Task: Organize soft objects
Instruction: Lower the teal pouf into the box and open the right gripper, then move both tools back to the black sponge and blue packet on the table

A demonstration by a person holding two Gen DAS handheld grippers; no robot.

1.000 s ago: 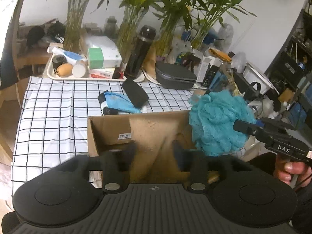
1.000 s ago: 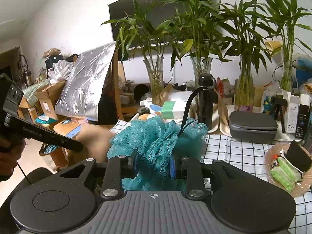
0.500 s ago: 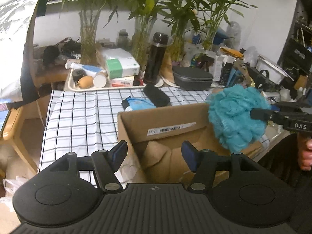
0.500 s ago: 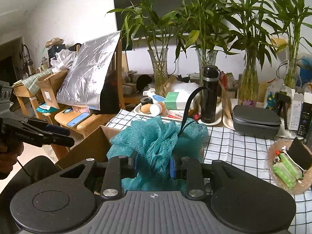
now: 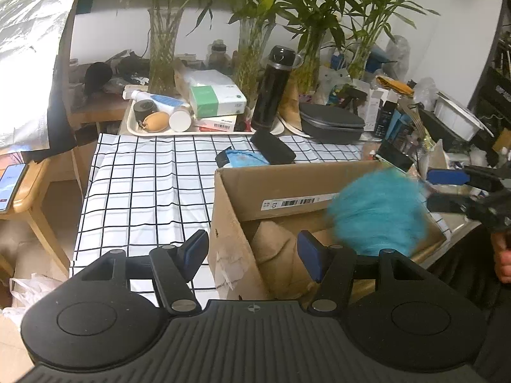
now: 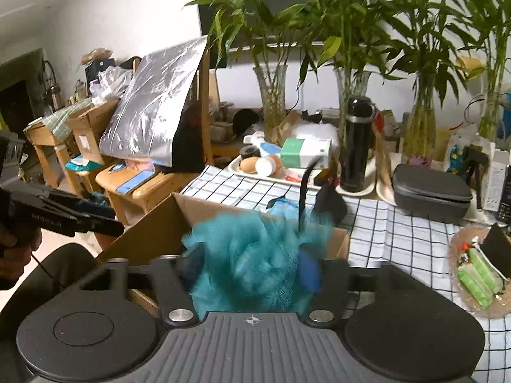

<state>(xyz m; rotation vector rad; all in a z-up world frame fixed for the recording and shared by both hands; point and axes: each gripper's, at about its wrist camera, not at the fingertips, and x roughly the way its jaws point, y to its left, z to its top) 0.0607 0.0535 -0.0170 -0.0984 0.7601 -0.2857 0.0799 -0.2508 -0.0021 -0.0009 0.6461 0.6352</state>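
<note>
Surface [image 5: 140,185]: one, under a white cloth with a black grid.

Cardboard box [image 5: 242,191]: one, open at the top, at the near right part of the surface; one barcode label on the inside of its far wall.

Bamboo vases: four along the far edge in the right wrist view.

Dark grey zip case [image 5: 332,121]: one, far right. Black flask [image 5: 271,89]: one, upright, left of the case.

Teal mesh pouf [image 5: 377,210]: one, motion-blurred, over the right part of the box opening — whether it touches the box cannot be told.

Left gripper [image 5: 252,252]: fingers spread wide, holding nothing, at the box's near left corner.

Right gripper [image 6: 250,268]: fingers parted either side of the pouf [image 6: 252,268]; in the left wrist view its tips [image 5: 447,188] stand apart just right of the pouf — real grip cannot be told through the blur.

Blue soft bundle [image 5: 246,159]: one, on the cloth just beyond the box.
</note>
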